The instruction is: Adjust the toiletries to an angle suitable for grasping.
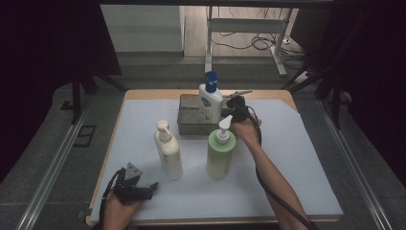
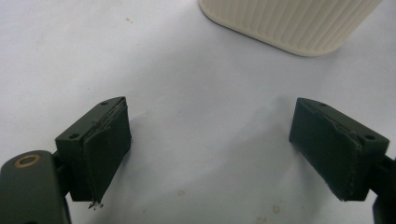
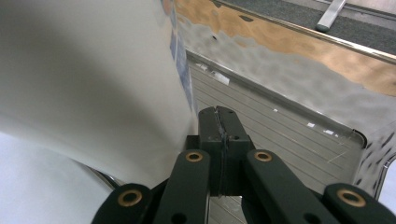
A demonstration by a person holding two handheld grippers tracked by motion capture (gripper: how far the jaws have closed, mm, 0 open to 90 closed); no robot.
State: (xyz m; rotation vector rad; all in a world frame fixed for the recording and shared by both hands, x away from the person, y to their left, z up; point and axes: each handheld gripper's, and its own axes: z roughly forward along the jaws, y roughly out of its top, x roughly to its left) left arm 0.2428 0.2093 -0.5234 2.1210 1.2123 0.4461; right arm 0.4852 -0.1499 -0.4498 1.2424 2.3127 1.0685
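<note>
closed black jaws of the right tool [image 3: 219, 140], pinching nothing, sit beside the white blue-capped pump bottle [image 1: 210, 101] standing in the metal tray [image 1: 187, 125]; a sideways nudge could topple it, while the left tool [image 2: 210, 149] rests spread on the worktop [image 1: 297, 158].

A white bottle [image 1: 210, 103] with a blue pump cap stands upright in the metal tray [image 1: 187, 123].

White bottle [image 1: 210, 103], blue cap [image 1: 210, 81]
</note>
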